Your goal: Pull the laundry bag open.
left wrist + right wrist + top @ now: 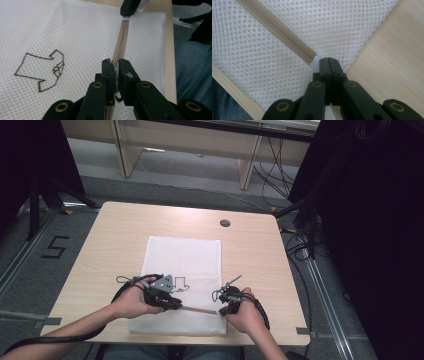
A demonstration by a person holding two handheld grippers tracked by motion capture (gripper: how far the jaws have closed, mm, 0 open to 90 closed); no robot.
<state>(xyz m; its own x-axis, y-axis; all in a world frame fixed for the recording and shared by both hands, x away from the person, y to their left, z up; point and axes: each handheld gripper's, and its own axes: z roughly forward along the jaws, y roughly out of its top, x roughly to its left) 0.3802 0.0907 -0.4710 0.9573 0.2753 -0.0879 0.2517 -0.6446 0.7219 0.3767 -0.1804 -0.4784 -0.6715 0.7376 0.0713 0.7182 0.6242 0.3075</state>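
Note:
A white mesh laundry bag (182, 257) lies flat on the wooden table (250, 250), with a brown T-shirt outline (40, 72) printed on it. A beige zipper (197, 309) runs along its near edge between my two grippers. My left gripper (116, 62) is closed to a narrow gap on the zipper (121, 40); the piece between its pads is mostly hidden. My right gripper (328, 60) is shut on the small white tab at the end of the zipper (279, 31). In the high view, the left gripper (176, 304) and right gripper (220, 310) face each other.
A round cable hole (225, 223) sits in the table's far side. The near table edge (234, 95) lies just behind the bag. Dark stands and cables crowd the floor on the right (305, 245). Bare wood (115, 245) flanks the bag on both sides.

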